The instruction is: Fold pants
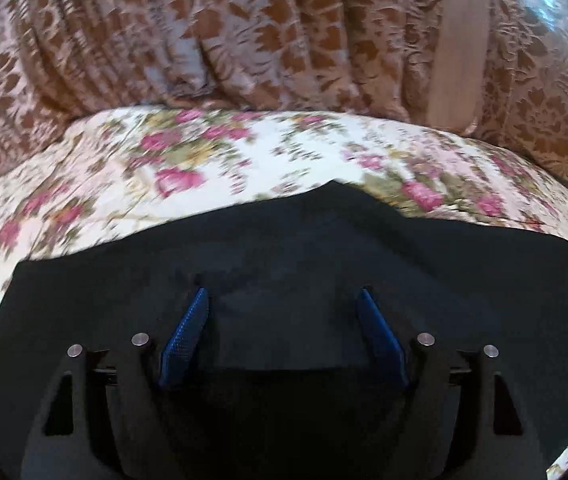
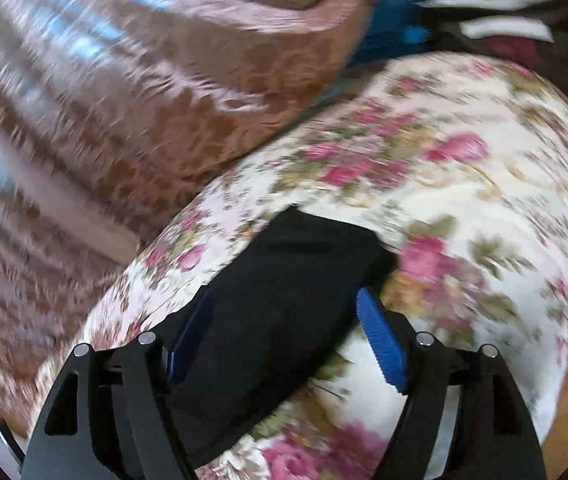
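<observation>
While both tongs gape, black pants [image 1: 323, 240] lie between their blue pads

Both wrist views look steeply down and forward, close over the bed [image 1: 244, 148] — the curtain [image 1: 244, 32] fills twelve o'clock on the left, ten on the right. Shared — pants [image 1: 323, 232], bed, curtain.

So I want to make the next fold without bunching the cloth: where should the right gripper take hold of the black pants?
Probably at the far corner of the black pants, where the cloth ends in a thin edge lying flat on the floral bedspread. Come from the bare bedspread side, low, one finger sliding under the edge. The right gripper is open, straddling the cloth without pinching it.
</observation>
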Action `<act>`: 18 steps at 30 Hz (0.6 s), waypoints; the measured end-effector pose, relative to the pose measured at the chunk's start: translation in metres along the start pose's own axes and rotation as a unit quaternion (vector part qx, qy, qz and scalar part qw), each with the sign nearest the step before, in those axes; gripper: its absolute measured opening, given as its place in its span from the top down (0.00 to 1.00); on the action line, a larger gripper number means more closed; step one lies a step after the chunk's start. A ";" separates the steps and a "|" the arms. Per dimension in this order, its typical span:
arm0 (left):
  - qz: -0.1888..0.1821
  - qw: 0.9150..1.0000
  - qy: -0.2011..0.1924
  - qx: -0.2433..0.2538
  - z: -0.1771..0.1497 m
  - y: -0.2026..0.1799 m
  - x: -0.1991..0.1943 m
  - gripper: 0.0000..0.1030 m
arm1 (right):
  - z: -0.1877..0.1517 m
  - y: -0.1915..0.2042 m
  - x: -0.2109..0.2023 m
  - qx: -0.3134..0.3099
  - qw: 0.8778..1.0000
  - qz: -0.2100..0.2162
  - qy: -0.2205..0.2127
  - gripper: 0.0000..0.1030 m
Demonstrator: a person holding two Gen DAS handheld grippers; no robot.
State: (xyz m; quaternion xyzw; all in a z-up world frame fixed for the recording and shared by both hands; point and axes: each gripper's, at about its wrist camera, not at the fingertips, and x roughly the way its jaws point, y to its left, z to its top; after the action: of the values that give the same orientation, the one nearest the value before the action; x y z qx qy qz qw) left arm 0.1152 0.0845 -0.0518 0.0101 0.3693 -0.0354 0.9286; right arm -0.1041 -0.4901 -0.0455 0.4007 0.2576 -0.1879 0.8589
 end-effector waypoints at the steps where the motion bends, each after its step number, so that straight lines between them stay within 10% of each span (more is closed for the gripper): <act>1: 0.001 1.000 0.002 -0.010 -0.002 0.005 0.000 0.20 | 0.000 -0.005 0.001 0.011 1.000 0.002 0.007 0.28; 18: -0.009 1.000 0.008 -0.023 -0.019 0.035 -0.005 0.09 | 0.008 -0.020 0.042 0.056 0.998 0.033 0.010 0.43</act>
State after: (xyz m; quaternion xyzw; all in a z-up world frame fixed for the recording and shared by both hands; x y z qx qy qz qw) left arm 0.1010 0.1205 -0.0626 -0.0144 0.3773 -0.0348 0.9253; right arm -0.0783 -0.5134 -0.0777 0.4580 0.2420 -0.1693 0.8385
